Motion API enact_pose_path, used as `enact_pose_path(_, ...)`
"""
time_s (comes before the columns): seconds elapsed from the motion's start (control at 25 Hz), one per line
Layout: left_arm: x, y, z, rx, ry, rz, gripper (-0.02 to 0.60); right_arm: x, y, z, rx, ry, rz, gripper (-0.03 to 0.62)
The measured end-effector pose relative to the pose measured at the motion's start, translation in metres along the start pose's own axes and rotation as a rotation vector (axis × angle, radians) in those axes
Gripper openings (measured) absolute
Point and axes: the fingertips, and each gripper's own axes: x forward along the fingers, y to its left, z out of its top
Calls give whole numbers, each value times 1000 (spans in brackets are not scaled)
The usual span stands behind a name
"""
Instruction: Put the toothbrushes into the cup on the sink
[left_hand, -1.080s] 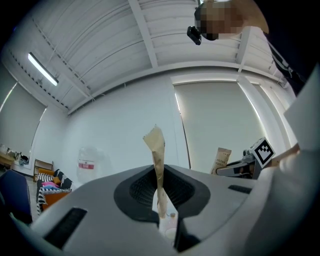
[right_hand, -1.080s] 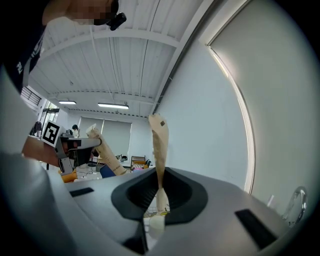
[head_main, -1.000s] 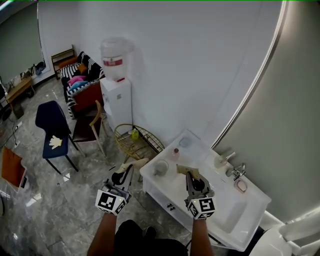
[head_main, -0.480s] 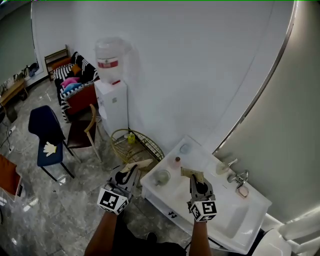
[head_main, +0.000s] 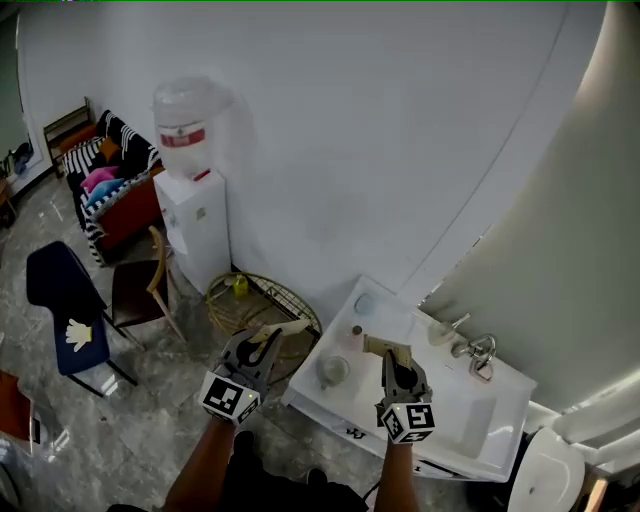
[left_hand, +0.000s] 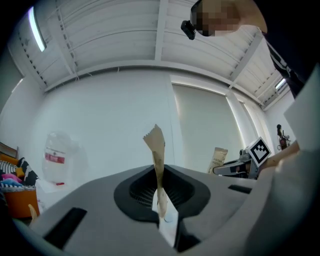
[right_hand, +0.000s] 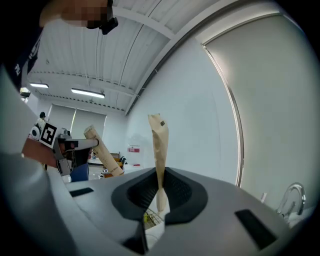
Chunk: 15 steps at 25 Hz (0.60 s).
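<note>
I hold two tan paper-wrapped toothbrushes. My left gripper is shut on one packet, left of the white sink; in the left gripper view that toothbrush packet stands up between the jaws. My right gripper is shut on the other packet above the sink's counter; in the right gripper view this packet rises from the jaws. A pale cup stands on the sink's left end, between the two grippers and below them.
A faucet and a small bottle sit on the sink by the white wall. A round wire basket is on the floor left of the sink, a water dispenser and chairs beyond it. A toilet is at lower right.
The view has swung right, so the dispenser and chairs slid left. Both grippers have come nearer the sink, still shut on their packets; the cup now lies between them.
</note>
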Motion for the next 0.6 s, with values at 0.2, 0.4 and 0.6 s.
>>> enact_pose_path(0.2,13,16,5,-15,-5,-121,48,0,19,7,-10,8,-103,49)
enact_pose_path(0.4,17,17,10,-25,-20,-213,48,-14,34,10,-14,11,-184,49)
enact_pose_path(0.6,19,9,12,-32,-32,-260,47,-25,37,10,-17,22,-221,49)
